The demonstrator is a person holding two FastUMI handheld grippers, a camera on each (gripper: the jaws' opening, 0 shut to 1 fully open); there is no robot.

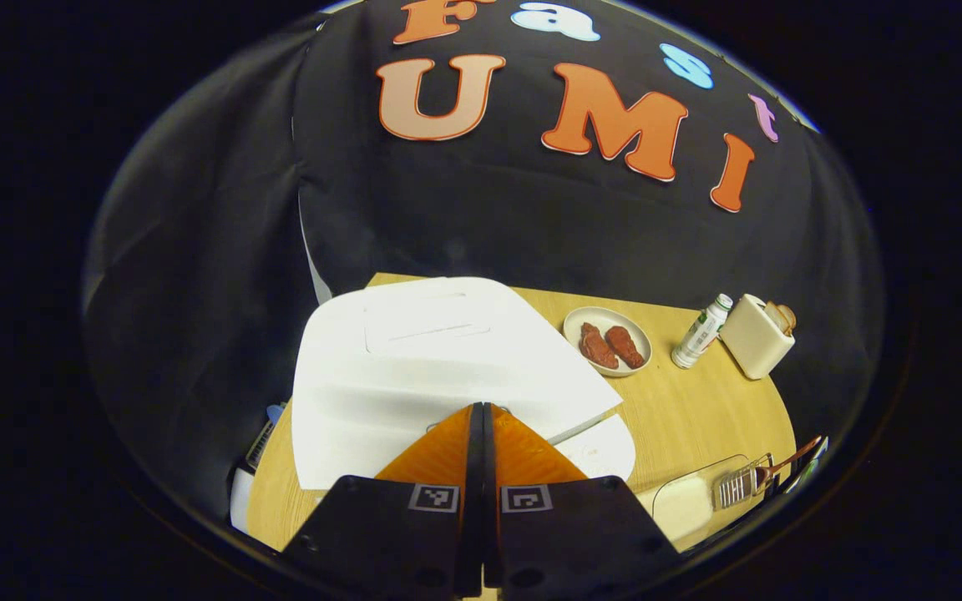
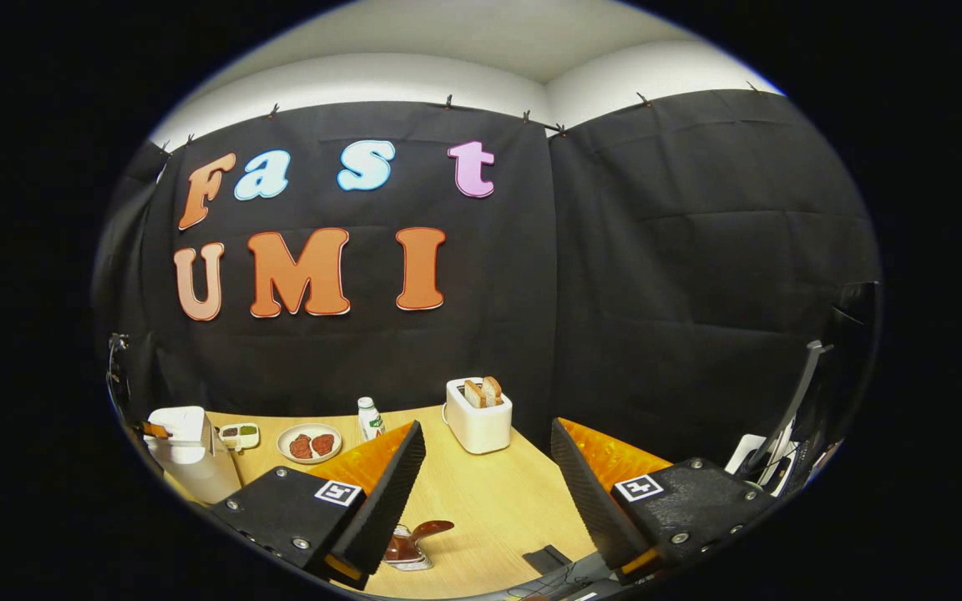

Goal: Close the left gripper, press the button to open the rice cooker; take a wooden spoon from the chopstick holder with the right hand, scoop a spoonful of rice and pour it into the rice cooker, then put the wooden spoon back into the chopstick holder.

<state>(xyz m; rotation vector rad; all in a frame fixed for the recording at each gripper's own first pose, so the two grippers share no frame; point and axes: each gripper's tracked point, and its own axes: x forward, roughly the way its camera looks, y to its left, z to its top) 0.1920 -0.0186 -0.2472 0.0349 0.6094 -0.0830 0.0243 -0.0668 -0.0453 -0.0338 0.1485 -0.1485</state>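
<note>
Left tongs (image 1: 482, 417) closed over rice cooker (image 1: 439, 367)

Smooth white rice cooker (image 1: 448, 367), seemingly plastic, wood-grain table (image 1: 698, 417)

No readable text stood on the things on the table (image 2: 481, 501). The bottle (image 1: 701, 331) bore a label too small to read; each gripper carried coded square markers, not words.

Black gripper blocks (image 2: 289, 509), square markers, screws
</note>
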